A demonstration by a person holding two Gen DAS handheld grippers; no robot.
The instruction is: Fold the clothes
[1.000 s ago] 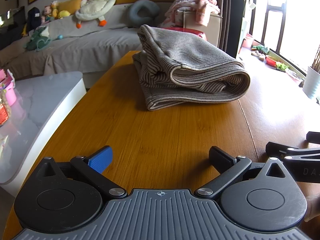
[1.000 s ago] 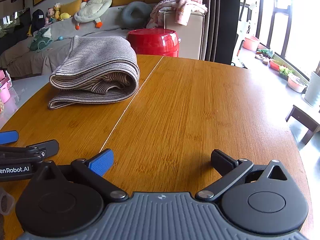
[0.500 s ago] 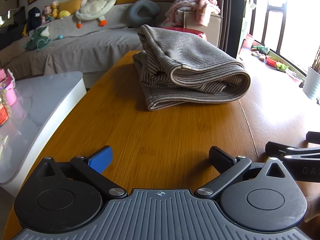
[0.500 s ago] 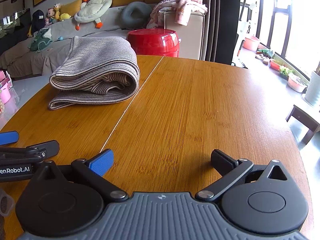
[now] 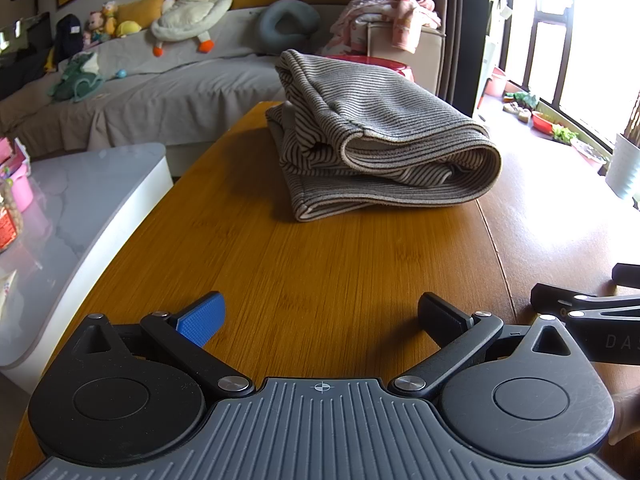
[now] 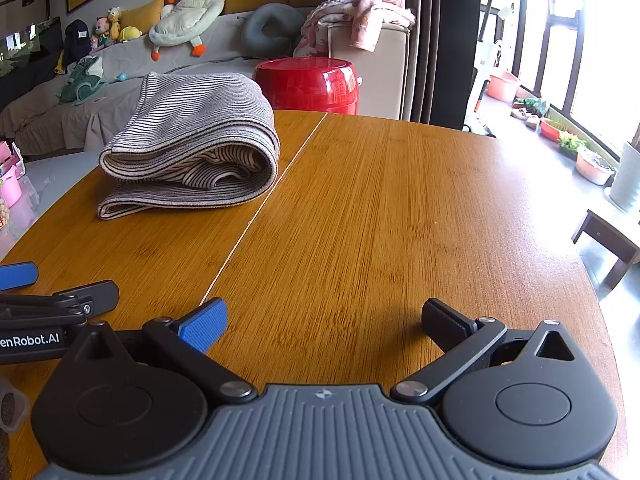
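**Striped garment sat folded at far end of bamboo table**

The striped garment (image 5: 380, 140), a soft ribbed knit in grey-brown and cream, lay in a loose rounded bundle toward the far end of the wooden table (image 5: 320, 264), its rolled fold bulging at one side and a flat hemmed layer spread beneath. In the right wrist view the same bundle (image 6: 192, 148) rested just left of the straight seam (image 6: 260, 212) running down the tabletop, its fold nearly meeting that line. The table (image 6: 400, 220), glossy, fine-grained and curved at its edges, stretched bare between the cloth and both tools, with the whole right leaf open to the rim. A grey sofa (image 5: 168, 92) strewn with plush toys ran behind; a pale marble-look counter (image 5: 80, 208) flanked the table's left edge, and a shiny red round stool (image 6: 308, 84) stood beyond the far end.

The left gripper (image 5: 320, 312) hung low over the near end, well short of the cloth, its blue-padded and black ribbed fingers spread wide with nothing between them. The right gripper (image 6: 324, 316) was beside it, jaws likewise parted and empty above bare wood. Each tool's fingertips edged into the other's view.
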